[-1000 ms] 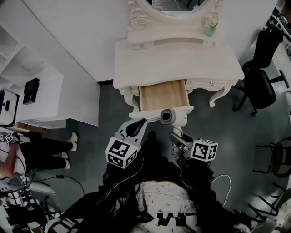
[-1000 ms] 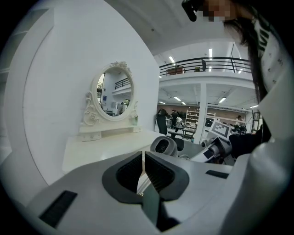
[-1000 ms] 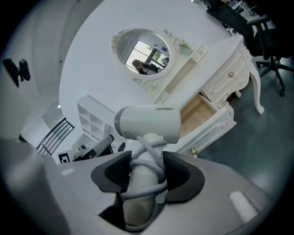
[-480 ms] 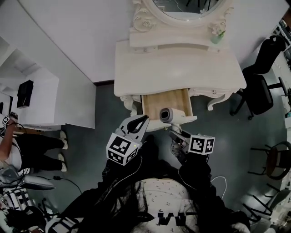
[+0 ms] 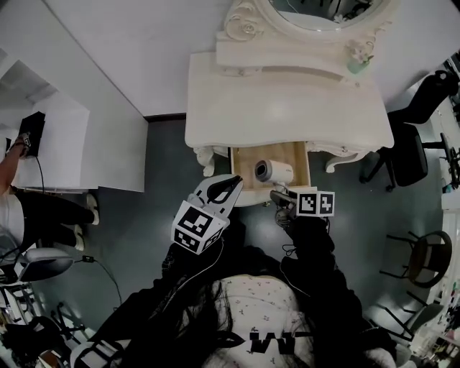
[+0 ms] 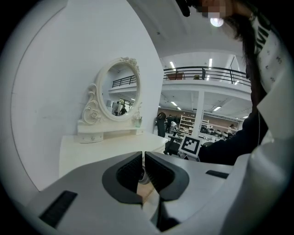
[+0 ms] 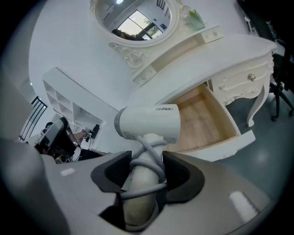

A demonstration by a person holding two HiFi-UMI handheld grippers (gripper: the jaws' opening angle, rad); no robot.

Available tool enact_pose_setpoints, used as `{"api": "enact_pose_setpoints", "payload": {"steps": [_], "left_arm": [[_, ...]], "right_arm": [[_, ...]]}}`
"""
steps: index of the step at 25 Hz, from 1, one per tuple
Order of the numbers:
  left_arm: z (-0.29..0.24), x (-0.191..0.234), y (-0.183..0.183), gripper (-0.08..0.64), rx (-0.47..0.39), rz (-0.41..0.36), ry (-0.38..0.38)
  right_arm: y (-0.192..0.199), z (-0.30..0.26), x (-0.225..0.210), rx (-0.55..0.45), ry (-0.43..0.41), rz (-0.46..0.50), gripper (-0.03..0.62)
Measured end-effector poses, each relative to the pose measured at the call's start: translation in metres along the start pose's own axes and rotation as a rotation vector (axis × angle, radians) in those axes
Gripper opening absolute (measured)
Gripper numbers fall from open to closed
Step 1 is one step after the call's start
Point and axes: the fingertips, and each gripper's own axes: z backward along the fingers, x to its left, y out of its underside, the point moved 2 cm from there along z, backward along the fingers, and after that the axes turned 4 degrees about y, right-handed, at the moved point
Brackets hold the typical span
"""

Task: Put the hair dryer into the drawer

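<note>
While the drawer (image 5: 245, 162) stands pulled out of the white bench (image 5: 287, 100), its pale wooden floor bare at the left, the hair dryer (image 5: 273, 171) hangs over the drawer's right half. Its white barrel lies across the drawer, with the round grey end facing the drawer's left side. The right hand-held gripper (image 5: 280, 199) holds the dryer by its handle from just in front of the drawer's front panel. In the right gripper view, that hand-held gripper (image 7: 146, 172) has its jaws spread wide, and the dark pads press both sides of the handle and the grey cord wound round it. Whether the barrel touches the drawer floor cannot be told.

The left hand-held gripper (image 5: 231, 187) sits at the drawer's front left corner, above the front panel. In its own view, the left hand-held gripper (image 6: 143, 168) has its jaws drawn together to a thin slit, with nothing gripped between them.

Behind the drawer, an oval mirror (image 5: 323, 11) rises from the back of the bench. A black office chair (image 5: 410, 154) stands well to the drawer's right.
</note>
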Motion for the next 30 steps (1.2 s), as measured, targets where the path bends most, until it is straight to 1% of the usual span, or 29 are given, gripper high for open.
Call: {"api": "enact_pose_setpoints", "payload": {"steps": [4, 9, 12, 17, 21, 26, 30], "left_arm": [[-0.001, 0.007, -0.001, 0.002, 0.000, 0.006, 0.015], [0.002, 0.023, -0.003, 0.002, -0.002, 0.005, 0.023], [0.005, 0.037, -0.006, 0.002, 0.003, 0.002, 0.018], [0.011, 0.059, -0.012, 0.002, 0.000, -0.014, -0.006], [0.016, 0.070, -0.010, 0.002, -0.005, 0.016, -0.053], [0.012, 0.069, -0.011, 0.002, -0.008, 0.033, -0.104], [0.011, 0.066, -0.014, 0.002, -0.023, 0.059, -0.164]], "right_arm": [[-0.008, -0.014, -0.014, 0.065, 0.069, 0.038, 0.224], [-0.019, -0.033, -0.026, 0.134, 0.128, 0.082, 0.224], [-0.025, -0.043, -0.033, 0.179, 0.163, 0.111, 0.224], [-0.035, -0.053, -0.042, 0.249, 0.217, 0.189, 0.224], [-0.040, -0.060, -0.044, 0.298, 0.223, 0.250, 0.224], [-0.046, -0.067, -0.045, 0.358, 0.197, 0.316, 0.224], [-0.049, -0.073, -0.045, 0.417, 0.179, 0.378, 0.224]]}}
